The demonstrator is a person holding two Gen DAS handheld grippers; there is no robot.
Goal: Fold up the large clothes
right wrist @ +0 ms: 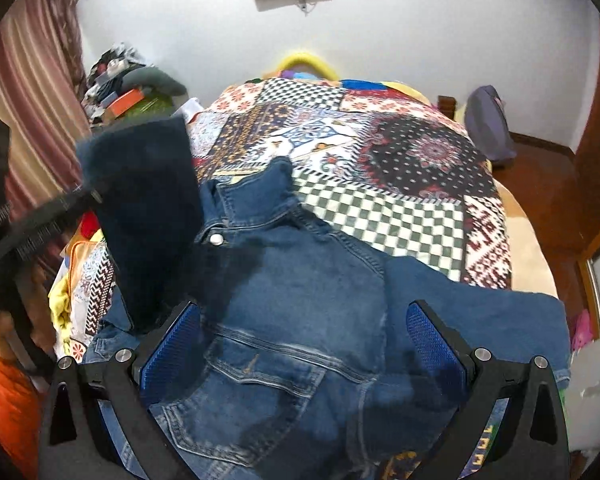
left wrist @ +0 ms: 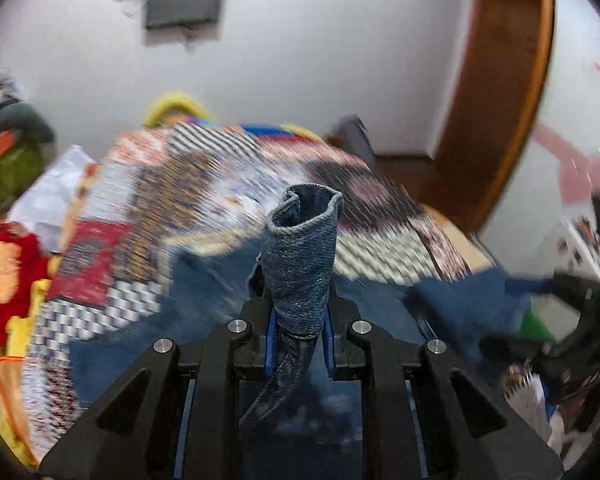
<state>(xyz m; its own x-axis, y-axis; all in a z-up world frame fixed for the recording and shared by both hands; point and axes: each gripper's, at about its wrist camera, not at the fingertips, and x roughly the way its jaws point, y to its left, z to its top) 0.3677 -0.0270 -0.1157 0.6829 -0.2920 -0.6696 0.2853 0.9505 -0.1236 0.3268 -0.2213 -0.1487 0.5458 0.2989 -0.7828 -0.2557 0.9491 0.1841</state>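
A blue denim jacket point(right wrist: 300, 280) lies spread on the patchwork quilt point(right wrist: 380, 216), collar toward the far side and chest pocket near me. My right gripper point(right wrist: 302, 304) hovers just above its middle, open, with nothing between the blue pads point(right wrist: 168, 344). At the left of that view one sleeve point(right wrist: 148, 216) is lifted off the bed, and my left gripper point(right wrist: 94, 194) holds it by the end. In the left wrist view the left gripper point(left wrist: 296, 300) is shut on the sleeve cuff point(left wrist: 300, 248), which sticks up rolled between the fingers.
A pile of clothes and boxes point(right wrist: 128, 88) sits by the striped curtain point(right wrist: 28, 80) at the bed's left. A grey backpack point(right wrist: 490, 124) leans at the far right on the wooden floor. Red and yellow soft items point(left wrist: 8, 272) lie beside the bed. A wooden door frame point(left wrist: 500, 80) stands at the right.
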